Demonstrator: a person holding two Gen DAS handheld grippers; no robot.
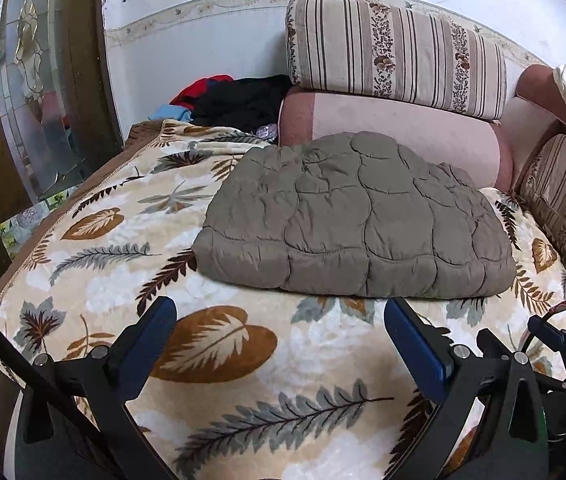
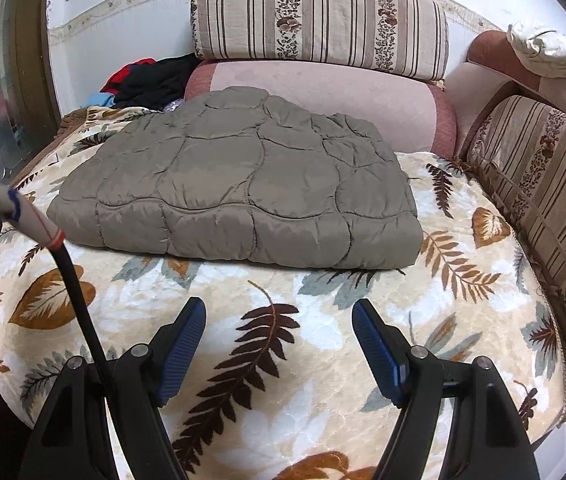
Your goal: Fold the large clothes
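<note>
Both tools, left [image 1: 279, 312] and right [image 2: 279, 314], hover spread and empty before the folded, puffy grey quilted coat [image 2: 239, 196] on the leaf-print blanket [image 2: 283, 380].

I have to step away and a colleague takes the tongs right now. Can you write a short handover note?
Left tongs: open, nothing between the jaws, short of the garment's near edge.
Right tongs: open, empty, also short of it.
Quilted grey-brown garment: lies folded in a compact rectangle on the leaf-print blanket, its far side near the pink cushion. Nothing touches it.
Done: it looks folded.
Left: check the fold; a heap of dark and red clothes sits at the back left, possibly next.
</note>
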